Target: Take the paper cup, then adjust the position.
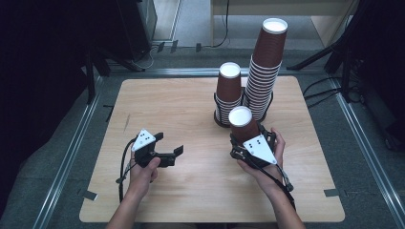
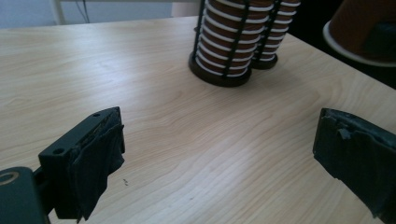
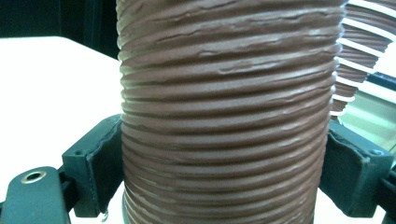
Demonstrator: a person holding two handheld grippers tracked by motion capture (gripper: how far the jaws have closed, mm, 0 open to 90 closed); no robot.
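High view: right gripper (image 1: pixel 249 141) clamped on upturned brown paper cup (image 1: pixel 242 123), just in front of two racked cup stacks (image 1: pixel 264 71), left gripper (image 1: pixel 166 147) apart over bare worktop (image 1: pixel 191 181) mid-left, left gripper view: jaws wide, open wood ahead, right gripper view: ribbed cup wall between both jaws.

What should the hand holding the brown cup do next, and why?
Probably carry it toward the shorter stack and set it on top. The right gripper has its jaws pressed against both sides of the upside-down brown cup, close in front of the two stacks in the black holder. The left gripper is open and holds nothing, off to the side.
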